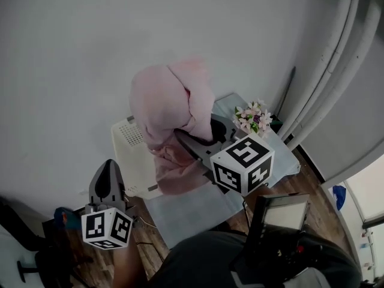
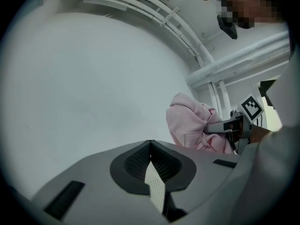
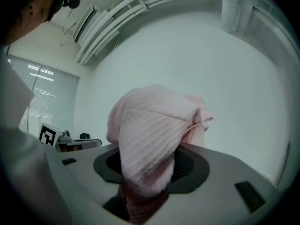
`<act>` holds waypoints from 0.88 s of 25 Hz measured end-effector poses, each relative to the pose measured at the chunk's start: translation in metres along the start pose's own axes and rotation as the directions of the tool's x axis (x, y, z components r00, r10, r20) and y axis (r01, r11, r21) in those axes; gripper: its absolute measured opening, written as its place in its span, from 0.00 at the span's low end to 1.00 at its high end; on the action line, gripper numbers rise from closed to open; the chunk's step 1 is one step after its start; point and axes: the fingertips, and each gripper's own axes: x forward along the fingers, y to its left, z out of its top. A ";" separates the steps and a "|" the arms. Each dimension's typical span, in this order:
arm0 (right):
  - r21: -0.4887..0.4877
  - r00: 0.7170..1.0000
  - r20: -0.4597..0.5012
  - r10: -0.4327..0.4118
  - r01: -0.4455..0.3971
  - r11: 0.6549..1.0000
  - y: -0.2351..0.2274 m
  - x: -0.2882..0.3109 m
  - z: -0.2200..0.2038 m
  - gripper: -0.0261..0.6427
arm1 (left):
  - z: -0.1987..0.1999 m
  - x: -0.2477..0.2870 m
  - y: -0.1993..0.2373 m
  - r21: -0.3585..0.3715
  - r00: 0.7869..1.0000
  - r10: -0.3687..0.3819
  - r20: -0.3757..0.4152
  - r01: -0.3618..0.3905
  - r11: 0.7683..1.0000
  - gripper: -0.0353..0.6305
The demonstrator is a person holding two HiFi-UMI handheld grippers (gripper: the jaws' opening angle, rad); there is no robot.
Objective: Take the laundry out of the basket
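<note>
A pink waffle-knit garment [image 1: 171, 104] hangs bunched in the air above the white slatted laundry basket [image 1: 133, 152], its lower end trailing down at the basket's right side. My right gripper [image 1: 192, 140] is shut on this cloth. In the right gripper view the garment [image 3: 150, 135] fills the gap between the jaws and drapes over them. My left gripper [image 1: 109, 170] hovers in front of the basket on its left, pointing upward, shut and holding nothing. In the left gripper view the jaws [image 2: 151, 146] meet, and the garment [image 2: 190, 125] shows off to the right.
A bunch of pale flowers [image 1: 253, 117] stands behind the right gripper on a light grey-blue surface [image 1: 198, 212]. White pipes [image 1: 336, 65] run down the right wall. A dark device with a screen [image 1: 281, 213] sits near my body. The plain white wall is close behind the basket.
</note>
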 end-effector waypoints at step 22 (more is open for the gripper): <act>-0.055 1.000 0.010 0.024 -0.023 0.998 -0.028 -0.044 -0.032 0.38 | -0.031 -0.001 -0.049 0.010 0.998 0.038 -0.042 -0.037 0.999 0.07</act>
